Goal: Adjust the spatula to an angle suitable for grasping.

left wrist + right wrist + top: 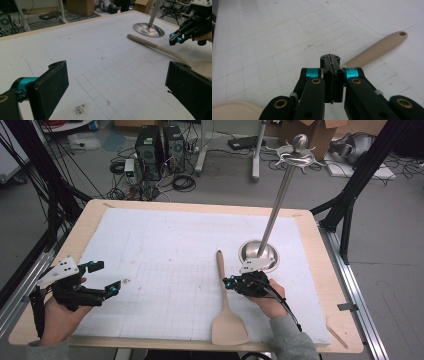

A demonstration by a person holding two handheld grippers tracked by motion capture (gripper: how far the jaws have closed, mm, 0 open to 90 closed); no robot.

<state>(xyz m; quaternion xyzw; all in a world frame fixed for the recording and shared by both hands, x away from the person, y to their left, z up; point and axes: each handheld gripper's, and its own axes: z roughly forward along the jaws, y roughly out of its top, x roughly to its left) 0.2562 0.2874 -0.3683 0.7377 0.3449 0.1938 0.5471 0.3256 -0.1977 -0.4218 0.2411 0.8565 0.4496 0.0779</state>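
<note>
A pale wooden spatula lies on the white-covered desk, its blade cut off in both gripper views. Right tongs, pressed together and empty, hover beside its handle; left tongs stand spread.

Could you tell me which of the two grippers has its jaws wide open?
The left gripper, resting at the table's left side; the right gripper, beside the wooden spatula, is shut.
</note>
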